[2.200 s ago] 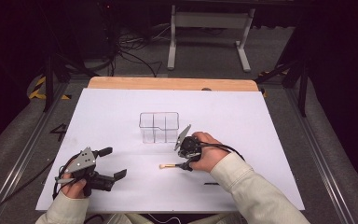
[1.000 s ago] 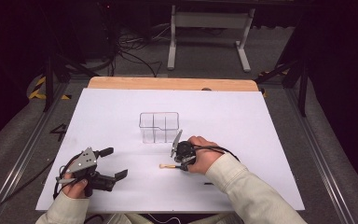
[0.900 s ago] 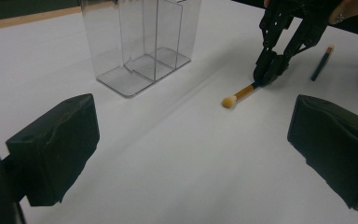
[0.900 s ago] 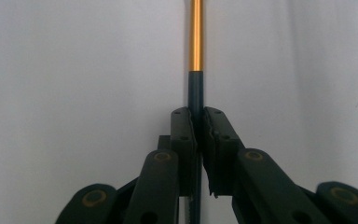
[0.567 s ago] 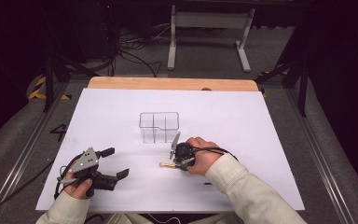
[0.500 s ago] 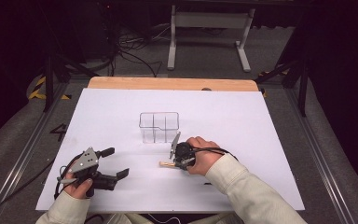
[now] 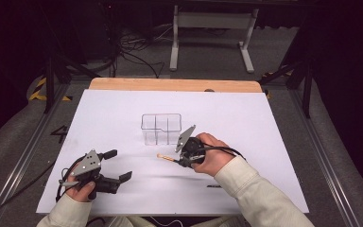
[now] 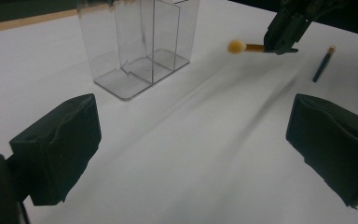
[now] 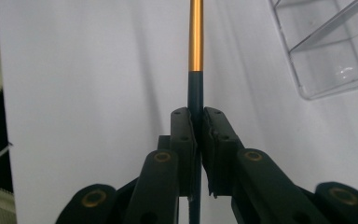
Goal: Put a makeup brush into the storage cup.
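Currently, my holdings:
Right gripper (image 7: 178, 160): fingers clamped on brush (image 9: 196, 51), lifted mid-counter for the clear organizer (image 7: 161, 128).
Left gripper (image 7: 116, 165): fingers apart, idle near front-left corner.

Clear organizer (image 7: 160, 128): see-through hard plastic, glossy, smooth walls with bright edge glints. Brush (image 9: 196, 70): dark matt handle, shiny gold metallic-looking band, soft yellowish tip. Table cover (image 7: 123, 113): white, matt, smooth, paper-like sheet. Far table edge (image 7: 170, 85): pale bare wood. Left gripper (image 8: 191, 149) pads (image 8: 60, 144): black, matt, slightly wrinkled, foam- or rubber-like. Right gripper (image 9: 198, 126): black, faintly glossy, brass-coloured rivets.
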`<state>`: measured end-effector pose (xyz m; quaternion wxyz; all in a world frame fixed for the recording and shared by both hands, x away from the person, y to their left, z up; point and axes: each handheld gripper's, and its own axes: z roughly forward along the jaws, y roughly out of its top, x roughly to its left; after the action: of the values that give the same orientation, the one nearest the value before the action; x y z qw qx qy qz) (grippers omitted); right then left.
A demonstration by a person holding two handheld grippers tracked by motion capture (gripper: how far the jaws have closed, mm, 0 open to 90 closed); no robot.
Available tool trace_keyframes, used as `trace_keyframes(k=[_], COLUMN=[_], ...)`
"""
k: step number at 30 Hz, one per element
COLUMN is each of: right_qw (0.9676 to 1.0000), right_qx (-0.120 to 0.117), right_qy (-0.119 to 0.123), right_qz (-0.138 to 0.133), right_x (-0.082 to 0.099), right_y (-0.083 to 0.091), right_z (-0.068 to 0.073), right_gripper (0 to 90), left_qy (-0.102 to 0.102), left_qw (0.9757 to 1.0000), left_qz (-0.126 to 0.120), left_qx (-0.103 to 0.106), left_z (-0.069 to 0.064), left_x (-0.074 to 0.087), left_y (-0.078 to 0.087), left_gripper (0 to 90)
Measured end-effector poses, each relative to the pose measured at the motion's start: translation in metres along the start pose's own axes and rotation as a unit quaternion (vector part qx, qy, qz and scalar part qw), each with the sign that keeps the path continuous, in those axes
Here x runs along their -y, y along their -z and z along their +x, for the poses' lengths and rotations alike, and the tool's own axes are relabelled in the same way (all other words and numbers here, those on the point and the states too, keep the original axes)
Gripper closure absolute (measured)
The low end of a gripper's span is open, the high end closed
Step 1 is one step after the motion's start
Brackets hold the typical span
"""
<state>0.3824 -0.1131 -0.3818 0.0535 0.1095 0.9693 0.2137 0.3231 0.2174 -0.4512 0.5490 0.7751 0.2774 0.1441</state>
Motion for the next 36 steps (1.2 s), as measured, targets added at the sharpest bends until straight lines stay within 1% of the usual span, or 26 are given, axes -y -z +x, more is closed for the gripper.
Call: trace_keyframes(k=[1, 2, 3, 4, 5, 6, 9, 10, 11, 12, 13, 15, 16, 17, 18, 19, 20, 23, 25, 27, 28, 30, 34, 35, 36], right_qw=[0.9999, 0.9995, 0.9993, 0.9987, 0.9987, 0.9975, 0.9953, 0.9937, 0.9925, 0.9925, 0.9888, 0.9859, 0.9838, 0.9820, 0.9809, 0.9785, 0.9785, 0.9722, 0.9685, 0.9635, 0.9612, 0.9548, 0.9449, 0.9406, 0.9406], right_qx=[0.000, 0.005, 0.003, 0.006, 0.006, 0.010, 0.012, 0.016, 0.017, 0.017, 0.022, 0.024, 0.024, 0.026, 0.027, 0.030, 0.030, 0.039, 0.041, 0.048, 0.047, 0.048, 0.050, 0.053, 0.053], right_qy=[0.000, -0.004, -0.005, -0.004, -0.004, -0.010, -0.019, -0.023, -0.025, -0.025, -0.031, -0.037, -0.044, -0.047, -0.049, -0.054, -0.054, -0.060, -0.064, -0.069, -0.073, -0.082, -0.094, -0.097, -0.097], right_qz=[-0.010, -0.030, -0.037, -0.050, -0.050, -0.069, -0.094, -0.109, -0.118, -0.118, -0.144, -0.162, -0.172, -0.181, -0.186, -0.197, -0.197, -0.223, -0.237, -0.254, -0.262, -0.282, -0.309, -0.321, -0.321], right_x=[0.000, 0.001, 0.001, 0.001, 0.001, 0.002, 0.003, 0.005, 0.005, 0.005, 0.008, 0.011, 0.012, 0.014, 0.015, 0.016, 0.016, 0.019, 0.020, 0.021, 0.022, 0.024, 0.027, 0.028, 0.028], right_y=[0.002, 0.006, 0.008, 0.010, 0.010, 0.015, 0.020, 0.022, 0.023, 0.023, 0.026, 0.028, 0.029, 0.029, 0.030, 0.030, 0.030, 0.032, 0.033, 0.033, 0.034, 0.035, 0.036, 0.036, 0.036], right_z=[0.000, 0.001, 0.002, 0.002, 0.002, 0.004, 0.006, 0.006, 0.006, 0.006, 0.005, 0.005, 0.005, 0.005, 0.005, 0.005, 0.005, 0.008, 0.010, 0.012, 0.012, 0.012, 0.012, 0.013, 0.013], right_gripper=[83.6, 83.6, 83.6, 83.6, 83.6, 83.6, 83.6, 83.6, 83.6, 83.6, 83.6, 83.6, 83.6, 83.6, 83.6, 83.5, 83.5, 83.5, 83.5, 83.5, 83.5, 83.5, 83.5, 83.5, 83.5], left_qy=[0.000, 0.001, 0.001, 0.000, 0.000, 0.002, 0.000, 0.000, 0.000, 0.000, 0.000, 0.000, -0.001, -0.001, -0.001, -0.001, -0.001, -0.001, -0.002, -0.003, -0.002, -0.004, -0.004, -0.004, -0.004], left_qw=[1.0000, 1.0000, 1.0000, 1.0000, 1.0000, 1.0000, 1.0000, 1.0000, 1.0000, 1.0000, 1.0000, 1.0000, 1.0000, 1.0000, 1.0000, 1.0000, 1.0000, 1.0000, 1.0000, 1.0000, 1.0000, 1.0000, 1.0000, 1.0000, 1.0000], left_qz=[0.000, 0.002, 0.001, 0.001, 0.001, 0.002, -0.001, -0.001, 0.000, 0.000, 0.001, 0.000, 0.000, 0.000, -0.001, -0.001, -0.001, -0.001, 0.000, 0.000, -0.001, -0.001, -0.001, -0.001, -0.001], left_qx=[0.000, 0.000, -0.001, 0.000, 0.000, 0.002, 0.002, 0.002, 0.002, 0.002, 0.001, 0.000, 0.001, 0.001, 0.001, 0.000, 0.000, 0.000, 0.000, 0.000, 0.001, -0.001, -0.001, -0.001, -0.001], left_z=[0.000, 0.000, 0.000, 0.000, 0.000, -0.001, -0.002, -0.002, -0.001, -0.001, -0.001, -0.001, -0.001, -0.002, -0.002, -0.002, -0.002, -0.002, -0.002, -0.002, -0.002, -0.001, -0.002, -0.001, -0.001], left_x=[0.000, 0.000, 0.000, 0.000, 0.000, 0.000, 0.000, 0.000, 0.000, 0.000, 0.000, 0.000, 0.000, 0.000, 0.000, 0.000, 0.000, 0.000, 0.000, 0.000, 0.000, -0.001, -0.001, -0.001, -0.001], left_y=[0.000, 0.000, 0.000, 0.000, 0.000, 0.000, -0.001, -0.001, -0.001, -0.001, 0.000, -0.001, -0.001, -0.001, -0.001, -0.001, -0.001, -0.001, -0.001, -0.001, -0.001, 0.000, 0.000, 0.000, 0.000], left_gripper=[3.7, 3.7, 3.7, 3.7, 3.7, 3.7, 3.7, 3.7, 3.7, 3.7, 3.7, 3.7, 3.7, 3.7, 3.7, 3.7, 3.7, 3.7, 3.7, 3.7, 3.7, 3.7, 3.7, 3.7, 3.7])
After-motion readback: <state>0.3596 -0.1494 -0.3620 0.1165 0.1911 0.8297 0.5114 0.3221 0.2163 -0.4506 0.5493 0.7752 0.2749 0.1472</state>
